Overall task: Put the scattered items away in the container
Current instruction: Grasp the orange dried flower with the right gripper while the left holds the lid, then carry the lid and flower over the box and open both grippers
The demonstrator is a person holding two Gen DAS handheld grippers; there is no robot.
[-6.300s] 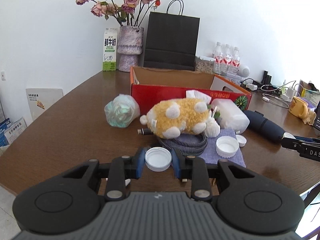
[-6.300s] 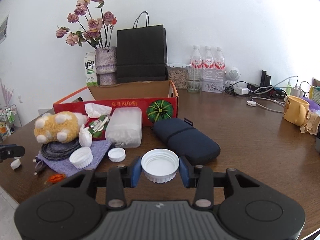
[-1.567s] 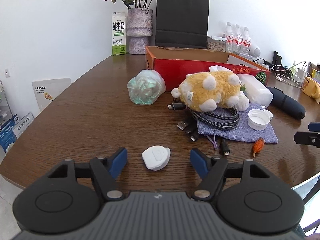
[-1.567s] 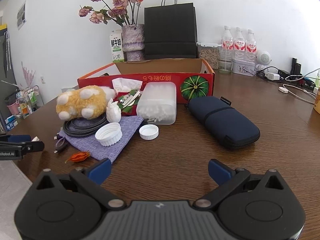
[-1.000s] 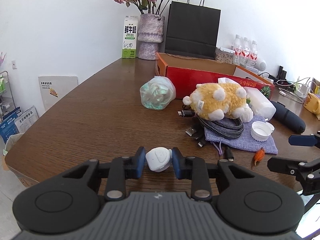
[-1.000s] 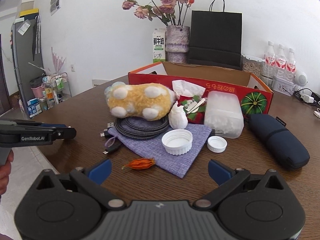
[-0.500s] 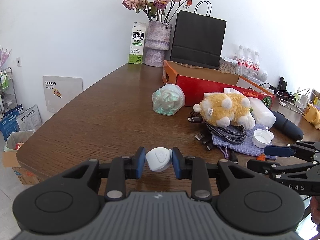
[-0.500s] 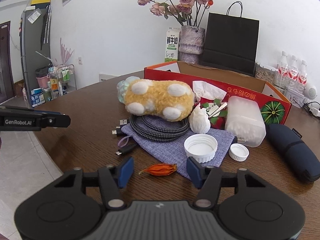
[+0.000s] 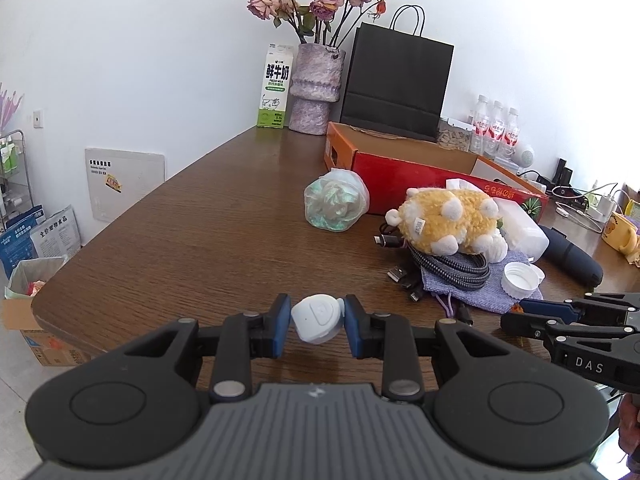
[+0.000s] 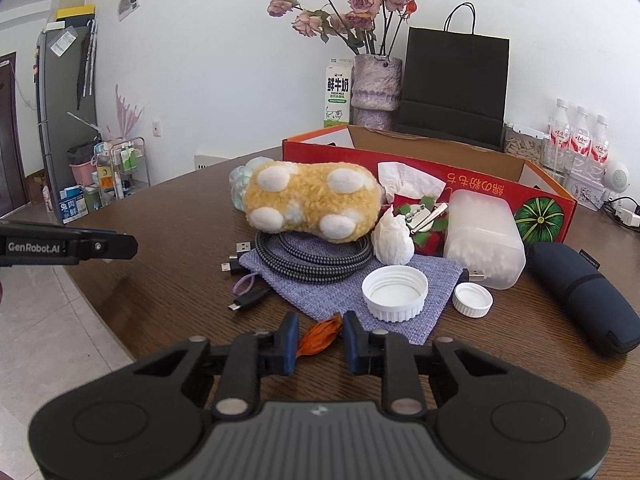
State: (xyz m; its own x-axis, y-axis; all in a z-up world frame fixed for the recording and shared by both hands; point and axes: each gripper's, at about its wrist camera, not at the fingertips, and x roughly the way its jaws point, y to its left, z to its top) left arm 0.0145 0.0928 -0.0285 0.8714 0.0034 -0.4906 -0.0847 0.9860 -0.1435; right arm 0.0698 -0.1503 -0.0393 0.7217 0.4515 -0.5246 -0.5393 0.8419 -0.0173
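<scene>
Orange flower bit [image 10: 320, 335] is sitting between the right claw [image 10: 320, 338] jaws, which were wide open a second ago and are now closing on it. Left claw [image 9: 316, 320] is still gripping the white gadget [image 9: 318, 319]. Red box [image 10: 500, 184] is waiting at one o'clock, so both are going there next.

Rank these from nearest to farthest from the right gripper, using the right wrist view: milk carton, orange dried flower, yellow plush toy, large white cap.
1. orange dried flower, between the closing jaws
2. large white cap, on purple cloth, right
3. yellow plush toy, mid-table
4. milk carton, by the wall
</scene>
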